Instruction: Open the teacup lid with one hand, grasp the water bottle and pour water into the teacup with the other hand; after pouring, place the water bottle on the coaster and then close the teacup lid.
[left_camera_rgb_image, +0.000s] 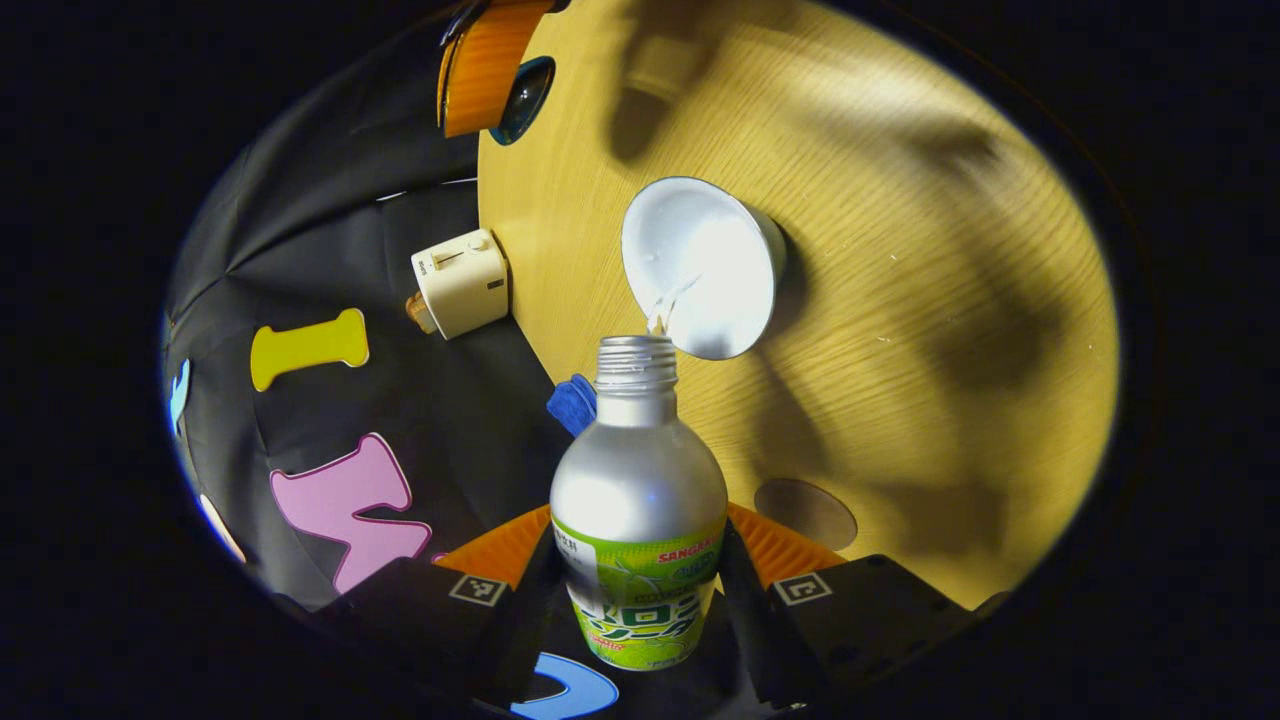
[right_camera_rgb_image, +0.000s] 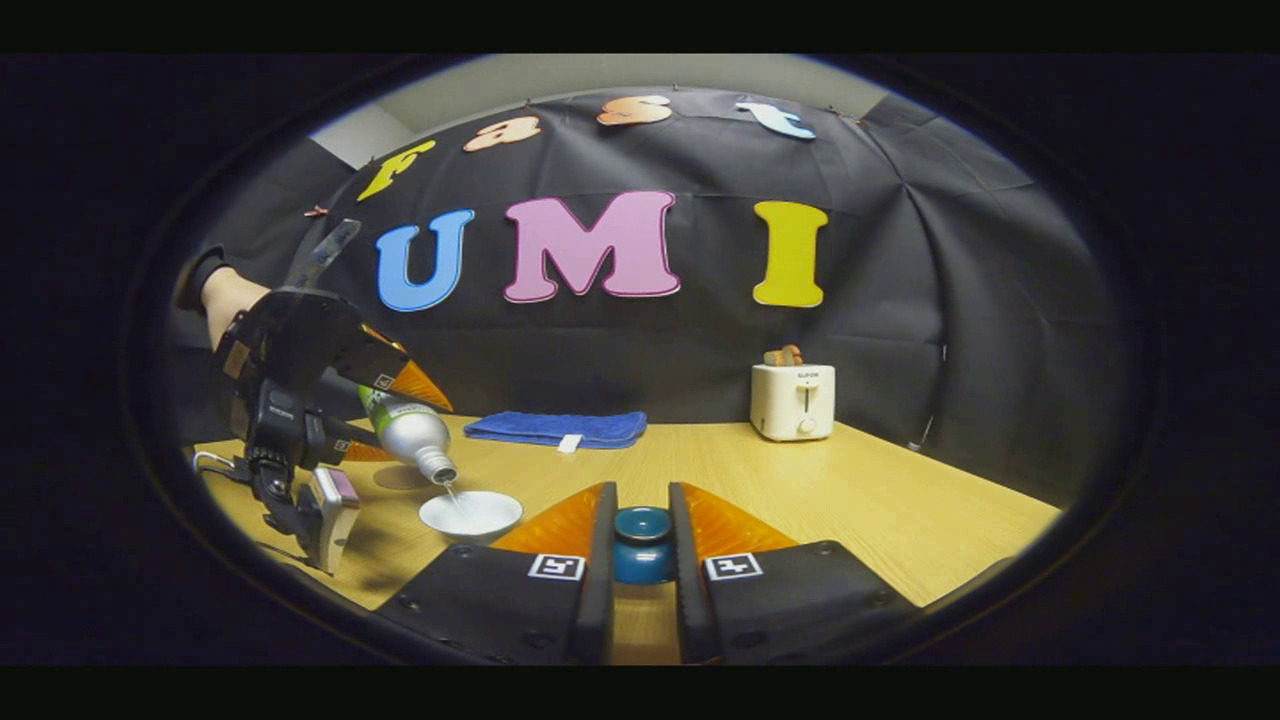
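Note:
My left gripper (left_camera_rgb_image: 640, 528) is shut on a silver water bottle (left_camera_rgb_image: 638, 470) with a green label, uncapped and tilted toward a white teacup (left_camera_rgb_image: 705, 265) on the wooden table. A thin stream of water runs from the bottle's mouth into the cup. In the right gripper view the same bottle (right_camera_rgb_image: 412, 430) pours into the teacup (right_camera_rgb_image: 470, 514), held by the left gripper (right_camera_rgb_image: 395, 420) and a person's hand. My right gripper (right_camera_rgb_image: 642, 492) is shut on the dark blue teacup lid (right_camera_rgb_image: 642, 545), lifted off to the right of the cup. A round brown coaster (left_camera_rgb_image: 805, 512) lies near the bottle.
A small white toaster (right_camera_rgb_image: 793, 400) stands at the back of the table (right_camera_rgb_image: 880, 500) by the booth wall. A folded blue cloth (right_camera_rgb_image: 555, 428) lies along the back edge. The right gripper (left_camera_rgb_image: 490, 70) with the lid (left_camera_rgb_image: 527, 98) hovers beyond the cup.

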